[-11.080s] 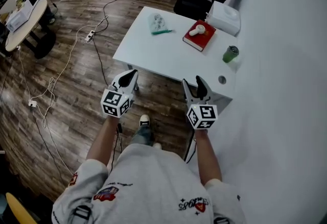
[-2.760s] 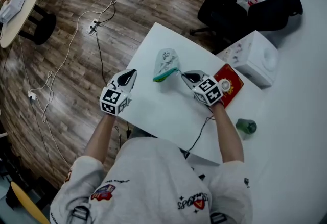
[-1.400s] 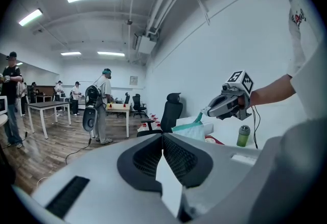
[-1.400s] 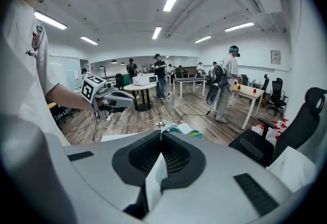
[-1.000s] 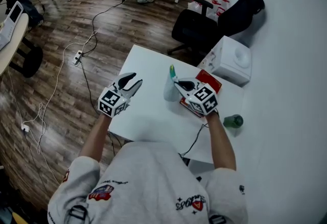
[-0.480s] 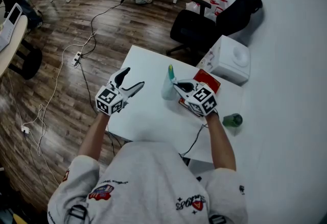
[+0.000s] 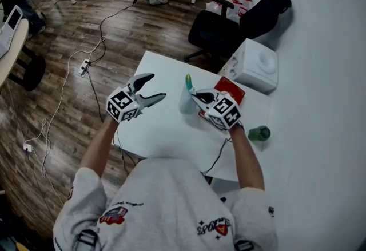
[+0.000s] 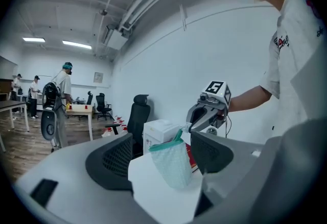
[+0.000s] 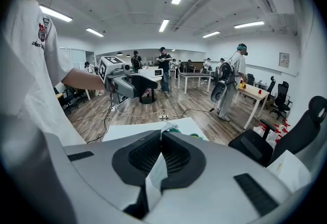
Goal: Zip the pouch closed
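Note:
The pouch point(image 7: 185, 99) is pale and padded with a green zip strip along its top, and it stands upright above the white table point(image 7: 154, 130). My right gripper point(image 7: 195, 94) is shut on its right edge; in the right gripper view a pale strip of the pouch point(image 9: 152, 179) runs between the closed jaws of that gripper point(image 9: 159, 154). My left gripper point(image 7: 158, 86) hovers a little to the pouch's left. Its jaws have just been opening and now stand wide with nothing between them. In the left gripper view the pouch point(image 8: 172, 166) hangs ahead of that open gripper point(image 8: 161, 157).
A red book point(image 7: 233, 88), a white box point(image 7: 257, 67) and a green bottle point(image 7: 259, 133) sit at the table's right side. A black office chair point(image 7: 214, 32) stands behind the table. Cables and a power strip point(image 7: 84, 64) lie on the wooden floor to the left. People stand farther off.
My left gripper's jaws have spread wide and the gripper has risen and come nearer the pouch. The right gripper stays still, holding the pouch upright.

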